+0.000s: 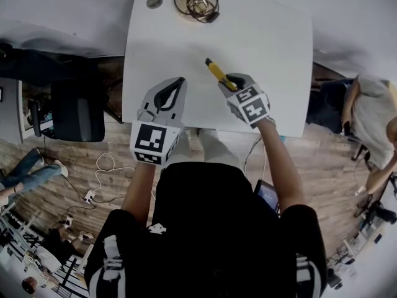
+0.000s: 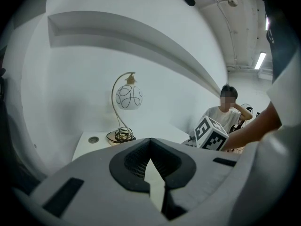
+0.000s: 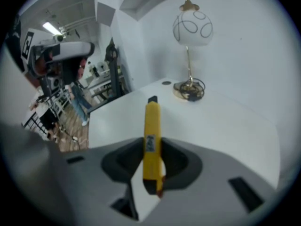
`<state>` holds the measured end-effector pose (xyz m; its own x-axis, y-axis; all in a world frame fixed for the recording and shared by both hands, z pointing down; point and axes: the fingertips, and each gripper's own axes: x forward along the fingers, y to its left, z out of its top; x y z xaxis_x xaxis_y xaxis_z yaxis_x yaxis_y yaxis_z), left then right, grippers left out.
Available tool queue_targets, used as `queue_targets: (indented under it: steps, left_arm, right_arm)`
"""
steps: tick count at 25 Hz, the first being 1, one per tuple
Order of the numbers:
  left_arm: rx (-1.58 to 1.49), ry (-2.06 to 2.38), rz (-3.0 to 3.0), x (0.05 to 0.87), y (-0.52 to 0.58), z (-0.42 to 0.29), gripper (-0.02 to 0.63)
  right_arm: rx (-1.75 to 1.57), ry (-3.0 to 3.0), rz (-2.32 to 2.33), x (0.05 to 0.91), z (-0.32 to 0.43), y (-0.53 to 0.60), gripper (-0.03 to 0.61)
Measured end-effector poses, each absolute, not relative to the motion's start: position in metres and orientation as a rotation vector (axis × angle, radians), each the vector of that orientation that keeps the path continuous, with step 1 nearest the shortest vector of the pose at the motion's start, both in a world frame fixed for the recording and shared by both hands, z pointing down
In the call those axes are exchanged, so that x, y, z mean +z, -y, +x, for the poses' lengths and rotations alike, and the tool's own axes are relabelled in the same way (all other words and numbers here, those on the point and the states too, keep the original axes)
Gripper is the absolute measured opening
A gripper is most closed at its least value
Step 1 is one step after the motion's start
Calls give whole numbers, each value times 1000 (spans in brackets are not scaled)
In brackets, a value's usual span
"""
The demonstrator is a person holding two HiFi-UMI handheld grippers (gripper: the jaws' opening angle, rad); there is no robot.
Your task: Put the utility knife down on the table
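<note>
A yellow utility knife (image 1: 216, 71) with a black tip sticks out forward from my right gripper (image 1: 228, 81), which is shut on its rear part above the white table (image 1: 267, 39). In the right gripper view the knife (image 3: 152, 119) stands clamped between the dark pads (image 3: 176, 161), pointing toward the table's far side. My left gripper (image 1: 180, 81) hovers over the table's near edge to the left, fingertips together and holding nothing. In the left gripper view its jaws (image 2: 150, 141) meet at the tips.
A globe lamp (image 1: 200, 4) with a coiled cord stands at the table's far edge, beside a round grommet (image 1: 154, 2). A dark office chair (image 1: 77, 107) sits left of the table. A person (image 1: 374, 113) sits at the right. Cables (image 1: 102, 166) lie on the wooden floor.
</note>
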<state>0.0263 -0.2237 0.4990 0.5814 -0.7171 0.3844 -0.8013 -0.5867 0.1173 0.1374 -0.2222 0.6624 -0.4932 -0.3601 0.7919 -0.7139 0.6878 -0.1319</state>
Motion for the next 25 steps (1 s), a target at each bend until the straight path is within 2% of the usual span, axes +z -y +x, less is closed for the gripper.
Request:
queue_targets:
  steps: [8, 25]
  left_arm:
    - [482, 1245, 2515, 514, 218, 22, 20]
    - [499, 1237, 2494, 527, 212, 19, 20]
  right_arm:
    - [412, 1987, 660, 698, 140, 218, 137]
    - [285, 1817, 529, 736, 150, 221, 138]
